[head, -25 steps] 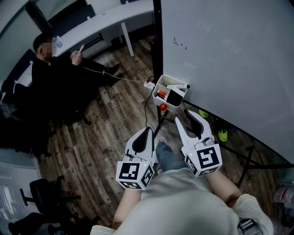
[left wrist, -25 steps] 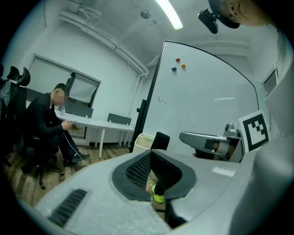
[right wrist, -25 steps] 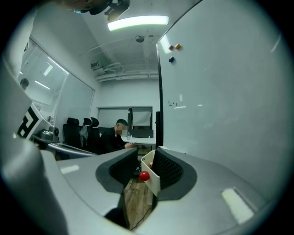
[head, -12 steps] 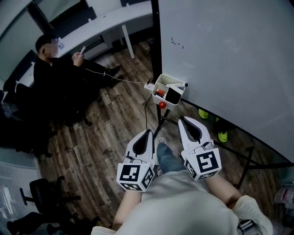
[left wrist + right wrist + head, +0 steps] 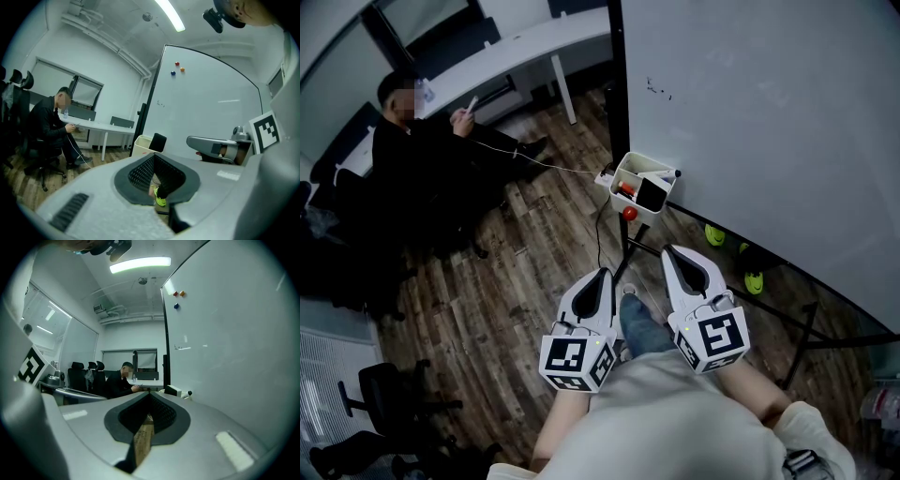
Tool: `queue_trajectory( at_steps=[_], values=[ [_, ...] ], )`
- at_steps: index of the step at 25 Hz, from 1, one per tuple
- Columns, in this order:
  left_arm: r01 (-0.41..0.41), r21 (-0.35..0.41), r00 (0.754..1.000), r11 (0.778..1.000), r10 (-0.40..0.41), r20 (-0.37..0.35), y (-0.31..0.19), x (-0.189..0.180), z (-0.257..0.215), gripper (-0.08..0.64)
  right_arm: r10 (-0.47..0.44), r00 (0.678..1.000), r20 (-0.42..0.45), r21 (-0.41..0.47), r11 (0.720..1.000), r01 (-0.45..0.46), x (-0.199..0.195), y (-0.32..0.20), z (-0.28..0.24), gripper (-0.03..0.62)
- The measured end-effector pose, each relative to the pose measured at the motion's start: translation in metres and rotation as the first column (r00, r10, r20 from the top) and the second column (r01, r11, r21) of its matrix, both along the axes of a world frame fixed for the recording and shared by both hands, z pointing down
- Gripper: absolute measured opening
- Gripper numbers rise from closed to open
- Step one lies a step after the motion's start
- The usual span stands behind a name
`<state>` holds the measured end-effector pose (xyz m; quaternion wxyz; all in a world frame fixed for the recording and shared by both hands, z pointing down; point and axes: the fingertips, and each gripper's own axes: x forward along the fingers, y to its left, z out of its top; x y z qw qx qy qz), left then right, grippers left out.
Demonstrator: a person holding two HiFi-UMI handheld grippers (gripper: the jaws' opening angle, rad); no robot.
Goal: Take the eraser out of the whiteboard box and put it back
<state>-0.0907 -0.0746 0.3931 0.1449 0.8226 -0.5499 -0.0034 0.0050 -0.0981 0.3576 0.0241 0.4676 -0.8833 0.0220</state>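
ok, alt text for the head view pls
Seen from above, the left hand-held gripper and right hand-held gripper, both shut and empty, point toward a white plastic box at the lower corner of the whiteboard, a black rectangular eraser standing inside. A dark-clothed person sits at upper left by a white desk.

Open floor (image 5: 534, 272) before whiteboard box (image 5: 624, 172), whiteboard (image 5: 769, 122) walling the right, seated person (image 5: 422, 164) well left

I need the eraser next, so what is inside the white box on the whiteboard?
The white plastic box holds a black block-shaped eraser, a white marker pen with a black cap across the rim and something orange. Its floor is hidden by them.
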Motion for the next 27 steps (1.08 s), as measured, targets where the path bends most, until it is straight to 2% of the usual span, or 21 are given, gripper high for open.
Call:
queue_trajectory(
  at_steps=[27],
  values=[
    [0.02, -0.001, 1.0, 1.0, -0.02, 0.004, 0.0046, 0.0012, 0.0025, 0.005, 0.007, 1.0, 0.006, 0.001, 1.0, -0.007, 0.0045, 0.0033, 0.0025, 0.003]
  ],
)
